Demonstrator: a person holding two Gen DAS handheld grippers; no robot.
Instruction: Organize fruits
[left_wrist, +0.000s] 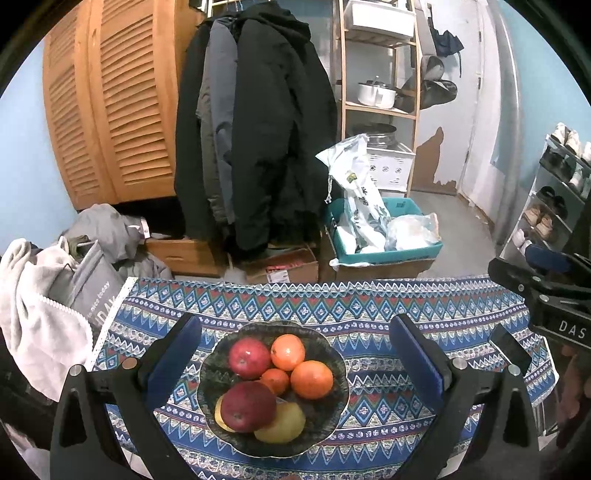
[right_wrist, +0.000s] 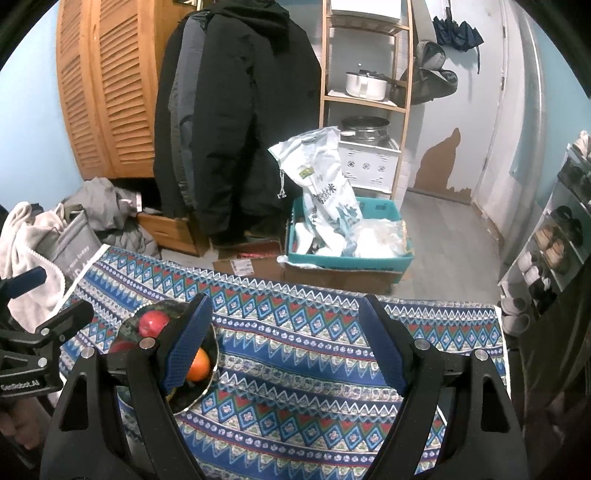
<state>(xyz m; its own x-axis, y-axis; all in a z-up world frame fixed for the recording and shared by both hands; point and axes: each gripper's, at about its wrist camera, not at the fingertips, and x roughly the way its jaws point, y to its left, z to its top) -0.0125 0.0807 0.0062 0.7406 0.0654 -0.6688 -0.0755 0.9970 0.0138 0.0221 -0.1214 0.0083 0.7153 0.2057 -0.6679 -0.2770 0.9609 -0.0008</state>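
A dark scalloped bowl (left_wrist: 334, 402) sits on the blue patterned tablecloth (left_wrist: 369, 306). It holds two red apples (left_wrist: 249, 357) (left_wrist: 248, 406), three oranges (left_wrist: 288, 351) (left_wrist: 312, 379) (left_wrist: 275, 380) and yellow fruit (left_wrist: 282, 424). My left gripper (left_wrist: 295, 354) is open, its jaws wide on either side of the bowl, above it. My right gripper (right_wrist: 288, 350) is open and empty over bare cloth to the right of the bowl (right_wrist: 129, 326), where an apple (right_wrist: 153, 323) and an orange (right_wrist: 198, 363) show; its left finger hides part of the bowl.
The table's far edge drops to a floor crowded with cardboard boxes (left_wrist: 282, 267), a teal box of bags (left_wrist: 384, 229) and hanging coats (left_wrist: 258, 129). Grey clothes and a bag (left_wrist: 55, 295) lie at the left. A shoe rack (left_wrist: 557, 192) stands at the right.
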